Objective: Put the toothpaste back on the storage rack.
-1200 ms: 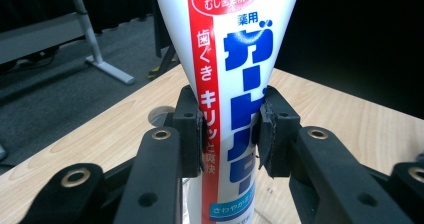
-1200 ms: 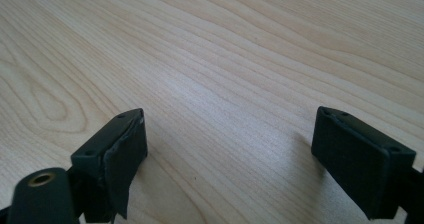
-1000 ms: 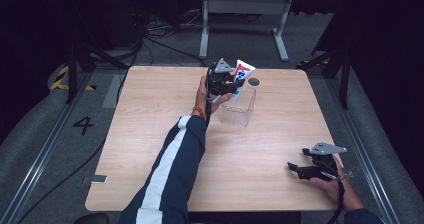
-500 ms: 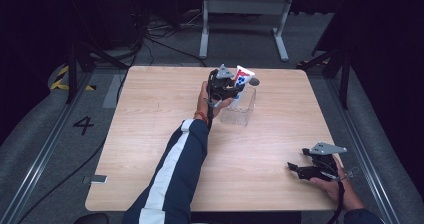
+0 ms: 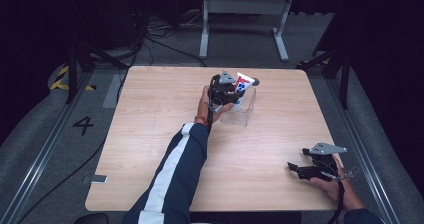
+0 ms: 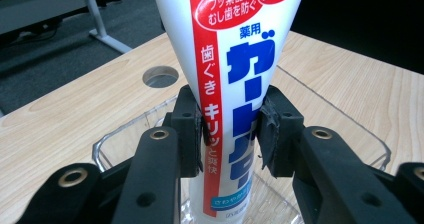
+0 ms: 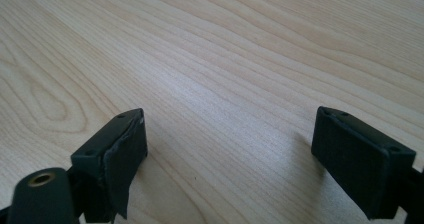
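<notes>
Wooden counter [image 5: 165, 134] is lying mostly bare; left claw [image 6: 231, 134] is clenching a tube [image 6: 235, 74] inside the bin [image 5: 240, 115], right claw [image 7: 227, 159] gaping wide near the edge.

High view: a light wooden table top [image 5: 165, 134] evenly lit from above, dark surround at upper left and right edges, overall soft and slightly grainy. Left gripper view: a white, red and blue printed toothpaste tube [image 6: 235, 84] bright and sharp, faint glare on a clear plastic container [image 6: 125, 134]; background dim. Right gripper view: crisp wood grain, pale sheen at centre, soft shadows beside black pads [image 7: 125, 159].
</notes>
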### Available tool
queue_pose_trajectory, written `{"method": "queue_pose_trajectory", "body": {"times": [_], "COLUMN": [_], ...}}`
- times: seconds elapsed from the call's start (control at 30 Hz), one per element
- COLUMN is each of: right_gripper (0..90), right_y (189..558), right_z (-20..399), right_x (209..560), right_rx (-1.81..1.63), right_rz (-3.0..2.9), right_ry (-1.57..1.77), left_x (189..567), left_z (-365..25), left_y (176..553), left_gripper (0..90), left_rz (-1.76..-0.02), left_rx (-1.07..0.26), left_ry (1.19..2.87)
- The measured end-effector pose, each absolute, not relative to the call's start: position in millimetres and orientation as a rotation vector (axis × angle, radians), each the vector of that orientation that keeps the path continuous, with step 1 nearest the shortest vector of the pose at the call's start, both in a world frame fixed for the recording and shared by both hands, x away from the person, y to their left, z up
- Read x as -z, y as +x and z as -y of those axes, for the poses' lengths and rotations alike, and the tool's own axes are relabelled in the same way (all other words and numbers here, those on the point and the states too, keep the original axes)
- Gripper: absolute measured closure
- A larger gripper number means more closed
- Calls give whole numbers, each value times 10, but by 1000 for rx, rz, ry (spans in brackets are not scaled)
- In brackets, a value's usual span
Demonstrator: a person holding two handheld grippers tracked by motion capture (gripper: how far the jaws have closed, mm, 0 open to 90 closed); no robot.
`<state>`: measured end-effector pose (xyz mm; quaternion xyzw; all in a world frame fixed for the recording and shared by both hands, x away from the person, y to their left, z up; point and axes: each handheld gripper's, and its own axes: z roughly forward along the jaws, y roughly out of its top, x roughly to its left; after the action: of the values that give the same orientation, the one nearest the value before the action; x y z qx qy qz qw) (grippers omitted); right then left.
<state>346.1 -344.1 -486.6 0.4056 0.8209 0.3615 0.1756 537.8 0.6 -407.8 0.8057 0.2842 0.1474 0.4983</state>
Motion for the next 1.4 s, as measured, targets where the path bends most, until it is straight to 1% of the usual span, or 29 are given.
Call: {"method": "queue_pose_trajectory", "body": {"times": [0.5,0.8,0.9,1.0,1.1,1.4], "right_gripper": [145,145,145,146,146,145], "right_y": [3461,3461,3462,3462,3461,3461], "right_z": [3442,3441,3442,3442,3442,3441], "right_x": [4867,4867,4867,4867,4867,4867], "right_rx": [-1024,-1024,-1023,-1024,-1024,-1024], "right_rz": [-2326,-2326,-2326,-2325,-2326,-2326], "right_ry": [1147,1148,1146,1147,1148,1149], "left_x": [4178,4204,4193,4180,4167,4107], "left_z": [-20,-43,-46,-48,-72,-165], "left_y": [5321,5281,5265,5245,5235,5204], "left_gripper": [635,619,592,544,527,478], "left_rz": [-696,-696,-701,-708,-714,-714], "left_rx": [-372,-349,-354,-367,-392,-396], "left_ry": [2031,1998,1997,1977,1975,1965]}}
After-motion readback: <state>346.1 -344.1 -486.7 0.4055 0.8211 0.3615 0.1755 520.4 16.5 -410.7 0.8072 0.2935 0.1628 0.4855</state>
